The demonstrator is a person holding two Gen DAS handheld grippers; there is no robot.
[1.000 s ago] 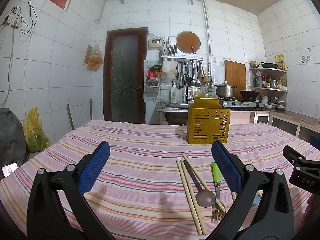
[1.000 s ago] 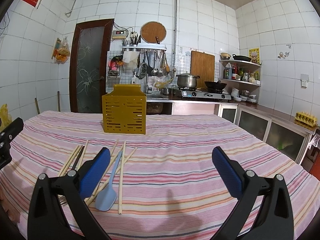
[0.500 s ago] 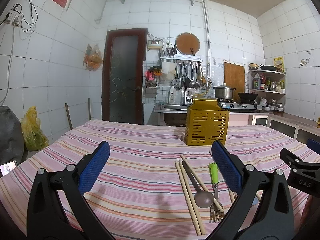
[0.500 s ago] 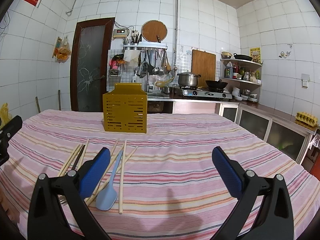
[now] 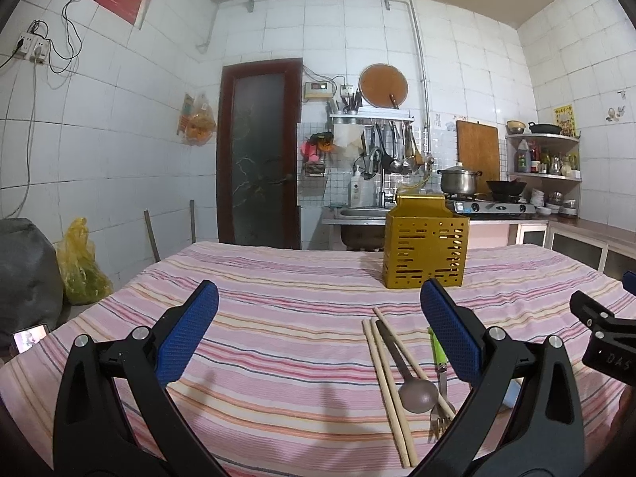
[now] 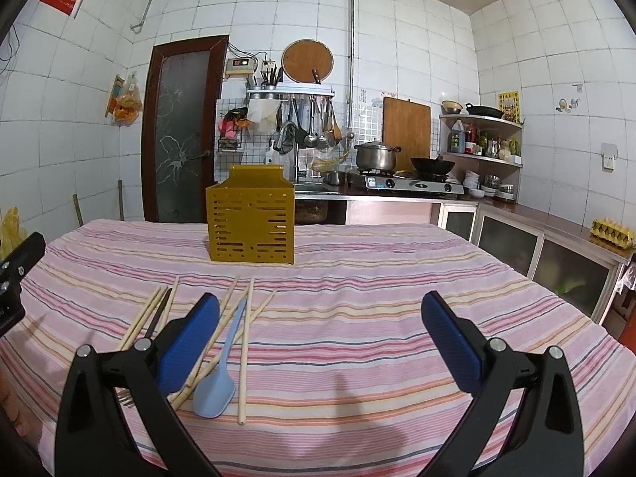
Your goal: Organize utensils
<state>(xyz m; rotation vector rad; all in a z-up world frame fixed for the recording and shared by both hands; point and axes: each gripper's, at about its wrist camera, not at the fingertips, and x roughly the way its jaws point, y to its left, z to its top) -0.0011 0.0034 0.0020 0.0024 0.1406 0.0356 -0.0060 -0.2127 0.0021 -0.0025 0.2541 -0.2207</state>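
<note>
- left tool [image 5: 318,326] wide, empty, held low over the table [image 5: 278,318]
- right tool [image 6: 320,334] wide, empty
- chopsticks [image 6: 244,353], blue spoon [image 6: 216,381], yellow holder [image 6: 251,224] ahead

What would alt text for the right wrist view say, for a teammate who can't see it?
The open right claw hovers empty over a pink striped tablecloth, with a light blue spoon and scattered wooden chopsticks lying by its left finger. A yellow slotted utensil holder stands upright farther back, with a tiled kitchen wall and stove behind.
</note>
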